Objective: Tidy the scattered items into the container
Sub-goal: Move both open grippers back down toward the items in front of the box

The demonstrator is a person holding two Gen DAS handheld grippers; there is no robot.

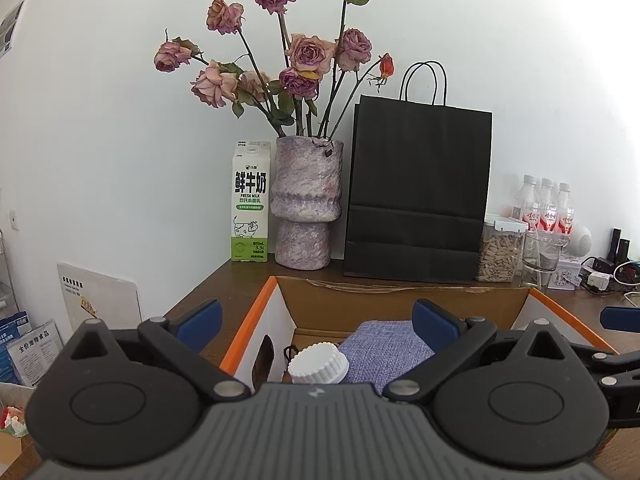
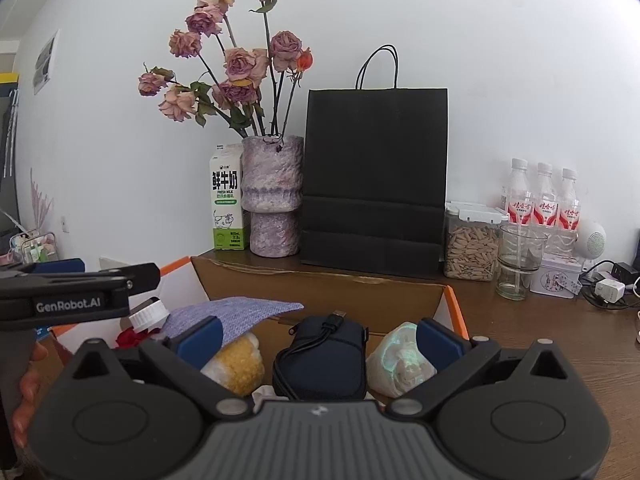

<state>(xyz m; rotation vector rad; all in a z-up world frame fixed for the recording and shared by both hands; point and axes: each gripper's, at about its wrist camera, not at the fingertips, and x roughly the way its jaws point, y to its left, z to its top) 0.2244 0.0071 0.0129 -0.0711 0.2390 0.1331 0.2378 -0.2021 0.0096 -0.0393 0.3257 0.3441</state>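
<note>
An open cardboard box [image 1: 400, 304] with orange-edged flaps stands on the brown table; it also shows in the right wrist view [image 2: 320, 292]. In it lie a purple woven cloth [image 1: 384, 344], a bottle with a white ribbed cap [image 1: 318, 362], a dark blue pouch with a cable [image 2: 324, 356], a yellow-and-white plush ball [image 2: 240, 364] and a pale crumpled wrapper [image 2: 400, 364]. My left gripper [image 1: 316, 320] is open and empty above the box's left side. My right gripper [image 2: 316, 336] is open and empty above the box's right side.
Along the wall stand a milk carton [image 1: 250, 204], a vase of dried roses [image 1: 306, 204], a black paper bag [image 1: 418, 192], a jar of seeds [image 2: 470, 246], a glass [image 2: 518, 260], three bottles [image 2: 540, 196] and chargers [image 2: 608, 288].
</note>
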